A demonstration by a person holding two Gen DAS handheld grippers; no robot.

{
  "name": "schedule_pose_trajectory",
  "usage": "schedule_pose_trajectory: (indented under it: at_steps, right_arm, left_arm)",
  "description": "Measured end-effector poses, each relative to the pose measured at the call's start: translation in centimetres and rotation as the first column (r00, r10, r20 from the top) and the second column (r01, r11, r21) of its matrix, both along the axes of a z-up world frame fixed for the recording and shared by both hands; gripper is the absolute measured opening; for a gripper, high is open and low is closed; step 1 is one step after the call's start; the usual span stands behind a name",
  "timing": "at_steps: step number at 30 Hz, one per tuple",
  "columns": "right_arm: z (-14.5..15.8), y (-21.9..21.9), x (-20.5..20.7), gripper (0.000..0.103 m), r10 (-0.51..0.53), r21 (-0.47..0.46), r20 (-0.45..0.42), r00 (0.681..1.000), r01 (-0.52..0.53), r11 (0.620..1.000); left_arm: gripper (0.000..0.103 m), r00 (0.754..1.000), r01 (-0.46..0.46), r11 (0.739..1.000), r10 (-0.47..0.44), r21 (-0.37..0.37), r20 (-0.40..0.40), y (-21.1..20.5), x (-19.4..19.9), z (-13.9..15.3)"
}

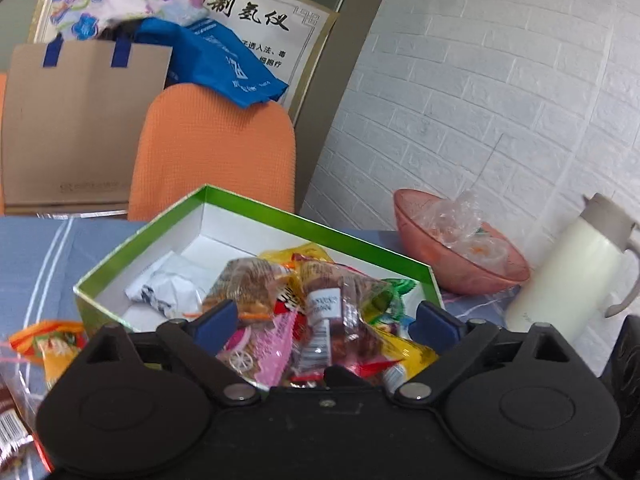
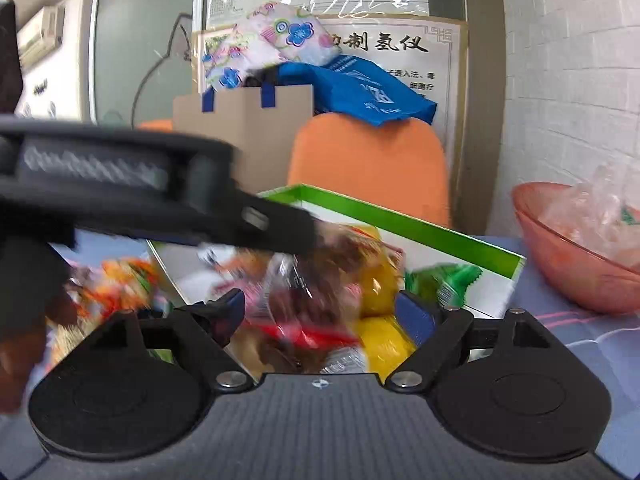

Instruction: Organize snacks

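Snacks (image 1: 320, 312) fill green box (image 1: 256, 208) (both grippers wide)

An orange chair back (image 1: 212, 148) stands behind the table. A pink bowl (image 1: 460, 256) sits near a white thermos jug (image 1: 568, 272).

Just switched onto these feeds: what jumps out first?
A green-rimmed box heaped with bright snack packets fills the middle, right ahead of the open left gripper. An orange chair stands behind it, and a pink bowl sits to its right.
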State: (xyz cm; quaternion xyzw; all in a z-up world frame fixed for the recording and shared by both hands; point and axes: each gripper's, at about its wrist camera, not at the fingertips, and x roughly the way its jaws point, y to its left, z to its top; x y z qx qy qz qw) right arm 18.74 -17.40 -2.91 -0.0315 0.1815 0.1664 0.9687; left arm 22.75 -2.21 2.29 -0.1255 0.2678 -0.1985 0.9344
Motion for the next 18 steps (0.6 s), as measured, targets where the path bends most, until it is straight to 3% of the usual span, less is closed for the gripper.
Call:
schedule_pose_trajectory:
  at_steps: [9,18]
  right_arm:
    - [2.2,-0.6,-5.9,0.103,-0.016,0.059,0.100,0.995,0.010,0.998]
    - [0.7,0.0,-10.0,0.103,0.014,0.099,0.049,0.999,-0.019,0.995]
  left_arm:
    - [0.103,0.992,-0.124,0.991,0.125,-0.046,0.014,3.6,-5.4,2.4]
    - [0.103,0.989,-0.112,0.994,0.110,-0.016,-0.100,3.6,-3.8,-1.4]
